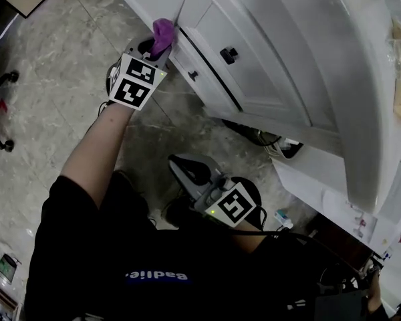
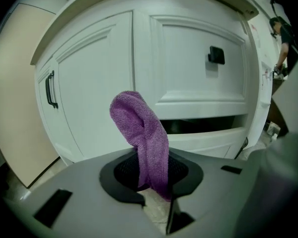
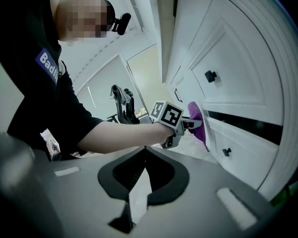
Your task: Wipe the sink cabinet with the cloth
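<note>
At twelve o'clock from the left gripper point(image 1: 154, 49) — clenched on the purple cloth point(image 1: 164, 32) — stood the sink cabinet point(image 1: 267, 72), cloth upright against its door edge; the right gripper point(image 1: 187, 170) hung farther off, closed, empty.

White lettering "Badl…" on a blue patch point(image 1: 157, 275) of the black shirt point(image 1: 80, 246) — nothing else legible

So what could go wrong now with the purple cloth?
The cloth sticks up floppy from the left gripper, pinched only at its lower end, so it might slip out if rubbed hard. The drawer looks a bit open, with a dark gap above it, and the cloth's edge could catch there. The gripper could also bump the knob.
</note>
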`<state>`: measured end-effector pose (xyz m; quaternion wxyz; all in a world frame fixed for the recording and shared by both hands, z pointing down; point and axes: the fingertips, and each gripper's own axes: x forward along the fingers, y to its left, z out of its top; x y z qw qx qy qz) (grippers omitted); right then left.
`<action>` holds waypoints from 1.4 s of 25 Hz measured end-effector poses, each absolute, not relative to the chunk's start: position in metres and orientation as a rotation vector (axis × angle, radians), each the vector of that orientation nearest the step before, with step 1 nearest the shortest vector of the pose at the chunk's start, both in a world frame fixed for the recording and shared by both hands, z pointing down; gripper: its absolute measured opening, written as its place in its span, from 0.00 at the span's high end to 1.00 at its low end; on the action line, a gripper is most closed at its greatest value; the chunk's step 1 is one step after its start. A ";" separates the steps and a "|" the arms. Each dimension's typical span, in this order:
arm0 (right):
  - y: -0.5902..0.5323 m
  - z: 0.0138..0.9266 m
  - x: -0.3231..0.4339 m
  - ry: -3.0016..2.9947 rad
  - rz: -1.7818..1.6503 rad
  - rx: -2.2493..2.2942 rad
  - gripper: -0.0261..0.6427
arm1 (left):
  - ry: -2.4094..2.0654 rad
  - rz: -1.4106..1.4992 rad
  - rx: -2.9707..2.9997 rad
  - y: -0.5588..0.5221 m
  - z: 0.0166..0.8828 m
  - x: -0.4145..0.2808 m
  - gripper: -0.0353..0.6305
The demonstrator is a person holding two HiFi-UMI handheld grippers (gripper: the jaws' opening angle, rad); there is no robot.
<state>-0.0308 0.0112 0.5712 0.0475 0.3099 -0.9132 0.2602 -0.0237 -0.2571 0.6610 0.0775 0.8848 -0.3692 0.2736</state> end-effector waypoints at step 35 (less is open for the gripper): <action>0.027 0.585 -0.017 -2.862 0.730 0.824 0.96 | -0.481 0.901 2.954 -0.120 0.683 0.114 0.81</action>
